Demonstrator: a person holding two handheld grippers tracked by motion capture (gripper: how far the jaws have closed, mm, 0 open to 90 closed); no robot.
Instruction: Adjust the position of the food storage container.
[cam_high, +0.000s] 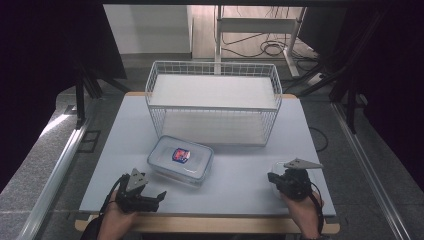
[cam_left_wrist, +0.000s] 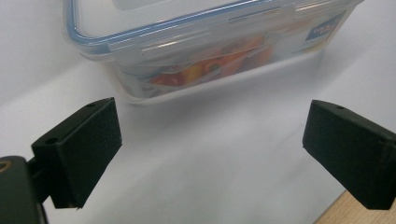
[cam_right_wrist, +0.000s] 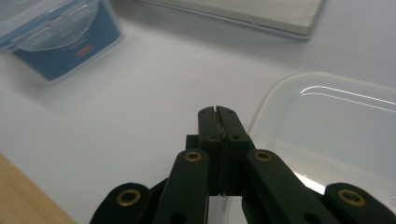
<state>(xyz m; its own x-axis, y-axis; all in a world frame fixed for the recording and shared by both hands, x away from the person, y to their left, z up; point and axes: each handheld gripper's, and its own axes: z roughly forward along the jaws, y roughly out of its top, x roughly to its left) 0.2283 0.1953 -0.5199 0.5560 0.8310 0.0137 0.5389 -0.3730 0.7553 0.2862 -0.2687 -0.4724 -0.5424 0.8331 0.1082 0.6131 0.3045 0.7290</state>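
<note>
A clear plastic box (cam_high: 180, 160) with a blue-edged lid and colourful things inside sits on the grey table (cam_high: 240, 175), just in front of the white wire basket (cam_high: 213, 102). The left gripper (cam_high: 161, 195) rests near the box's front corner with its two black jaws wide apart and nothing between them, pointing at the box's side. The right gripper (cam_high: 270, 177) is well apart on the other side, its jaws pressed tight together with nothing held, right beside a see-through lid (cam_right_wrist: 336, 130) lying flat on the table.
</note>
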